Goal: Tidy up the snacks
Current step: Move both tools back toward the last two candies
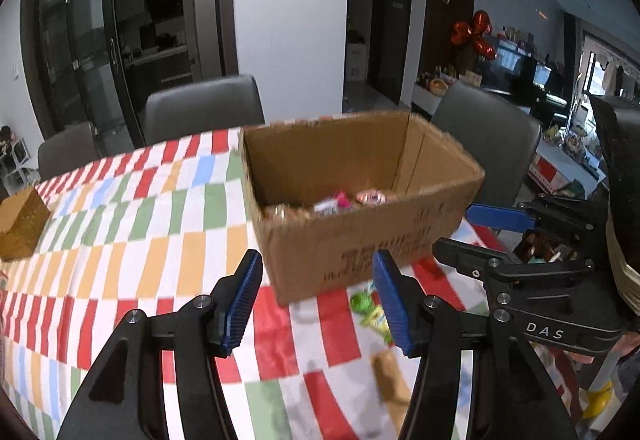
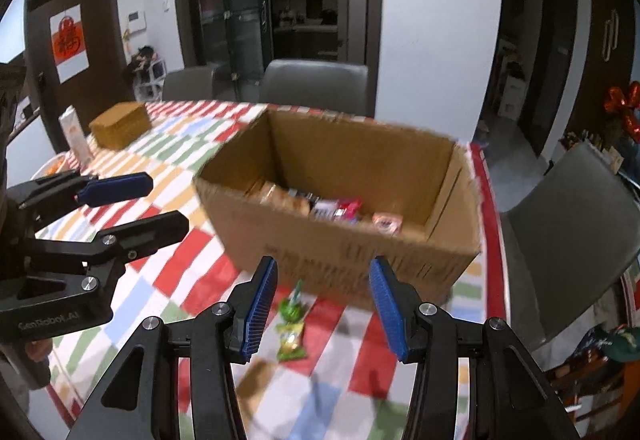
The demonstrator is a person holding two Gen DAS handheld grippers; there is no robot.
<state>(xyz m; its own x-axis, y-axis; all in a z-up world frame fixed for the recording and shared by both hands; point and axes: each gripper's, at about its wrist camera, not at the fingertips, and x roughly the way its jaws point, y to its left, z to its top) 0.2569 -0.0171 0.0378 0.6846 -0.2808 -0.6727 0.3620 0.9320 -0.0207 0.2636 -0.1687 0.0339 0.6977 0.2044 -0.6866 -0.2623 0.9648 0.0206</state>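
An open cardboard box stands on the checked tablecloth, with several wrapped snacks inside. A green snack packet lies on the cloth just in front of the box. A brown packet lies nearer, blurred. My left gripper is open and empty, above the cloth before the box. My right gripper is open and empty, above the green packet; it also shows in the left wrist view.
A woven brown box sits at the far left of the table, a white carton beside it. Grey chairs stand around the table. The table edge runs right of the box.
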